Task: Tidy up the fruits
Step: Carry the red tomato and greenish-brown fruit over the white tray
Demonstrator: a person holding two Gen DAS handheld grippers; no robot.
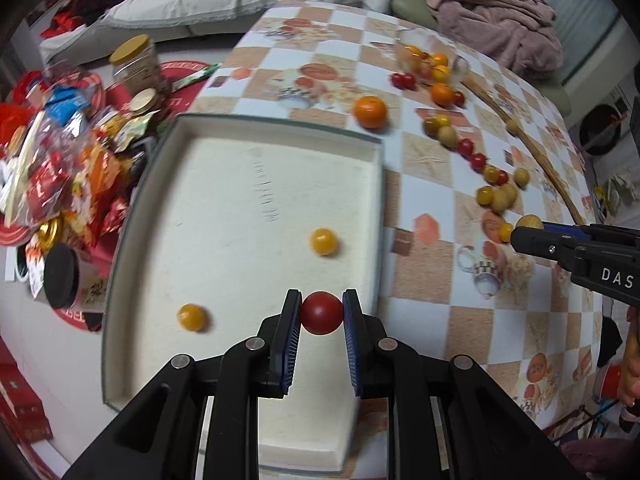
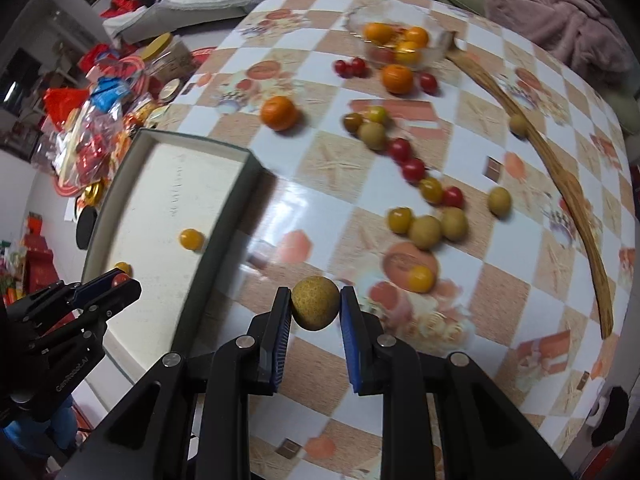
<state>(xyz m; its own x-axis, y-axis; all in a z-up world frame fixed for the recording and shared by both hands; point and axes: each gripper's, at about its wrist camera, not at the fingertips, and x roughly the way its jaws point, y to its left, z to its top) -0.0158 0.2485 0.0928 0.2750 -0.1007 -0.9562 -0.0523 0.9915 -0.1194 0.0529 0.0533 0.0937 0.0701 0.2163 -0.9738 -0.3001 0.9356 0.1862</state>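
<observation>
The black left gripper with blue ribbed pads [image 1: 322,312] reaches forward, its fingers pinched on a small round red tomato [image 1: 321,312]. The matching black right gripper [image 2: 315,309] points forward too, its two fingers clamped against a rough tan-brown round fruit [image 2: 315,308].

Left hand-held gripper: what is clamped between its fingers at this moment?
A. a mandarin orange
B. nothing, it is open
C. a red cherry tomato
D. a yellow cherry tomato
C. In the left wrist view the left hand-held gripper has both blue pads pressed against a red cherry tomato, held over the white tray, where two yellow cherry tomatoes already lie.
</observation>
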